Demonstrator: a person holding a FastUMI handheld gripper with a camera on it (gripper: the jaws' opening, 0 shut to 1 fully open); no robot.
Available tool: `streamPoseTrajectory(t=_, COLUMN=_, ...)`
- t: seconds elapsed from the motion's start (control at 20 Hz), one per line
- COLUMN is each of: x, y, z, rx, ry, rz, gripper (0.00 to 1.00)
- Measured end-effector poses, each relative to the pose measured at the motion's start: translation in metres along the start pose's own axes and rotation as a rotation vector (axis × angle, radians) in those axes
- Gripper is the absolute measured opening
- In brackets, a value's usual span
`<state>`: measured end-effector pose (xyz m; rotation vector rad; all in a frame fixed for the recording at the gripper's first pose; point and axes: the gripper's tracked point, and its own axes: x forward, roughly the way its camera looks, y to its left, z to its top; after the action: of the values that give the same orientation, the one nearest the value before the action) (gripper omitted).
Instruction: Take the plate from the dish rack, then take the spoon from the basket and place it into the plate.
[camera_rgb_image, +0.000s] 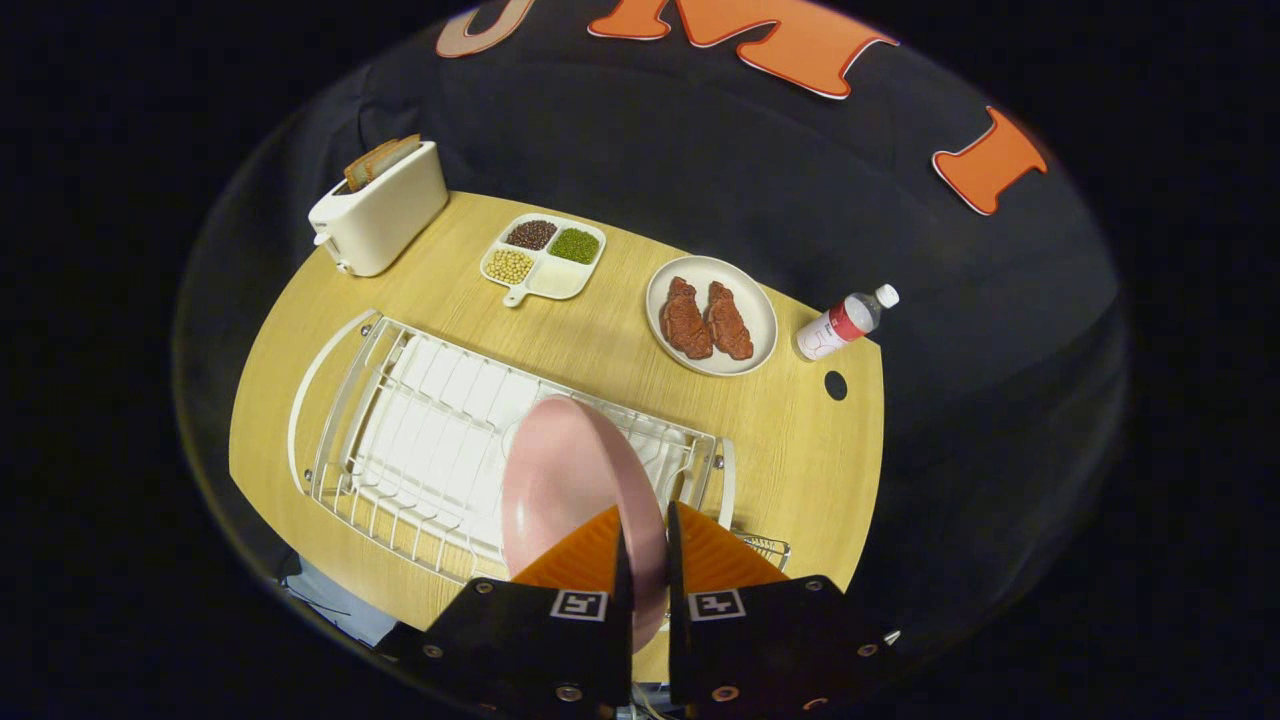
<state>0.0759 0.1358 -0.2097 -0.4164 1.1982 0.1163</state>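
Plate (570, 480), pink and standing on edge, sits between the fingers of the gripper (645, 545), which are closed on its rim from either side, so the first step looks to be in hand: taking it out of the dish rack (400, 440). Whether its lower edge is clear of the wires cannot be told. The next move likely calls for a straight lift before any sideways travel, since the rack's far rail runs just beyond the plate. A wire basket (765, 548) peeks out just to the right of the fingers; the spoon is not visible in it. Open wood lies ahead of the rack, between it and the divided tray (545, 262) and the steak plate (712, 315). The table's near edge is close below the fingers.
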Motion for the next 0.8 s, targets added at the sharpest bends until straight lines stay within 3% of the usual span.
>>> streamPoseTrajectory(t=0.15, x=-0.013, y=-0.015, z=-0.001, rx=0.007, ry=-0.046, rz=-0.017, gripper=0.13)
streamPoseTrajectory(t=0.5, x=-0.052, y=-0.019, z=-0.037, rx=0.095, ry=-0.098, rz=0.093, gripper=0.14)
streamPoseTrajectory(t=0.8, x=-0.053, y=-0.009, z=-0.089, rx=0.148, ry=-0.077, rz=0.159, gripper=0.14)
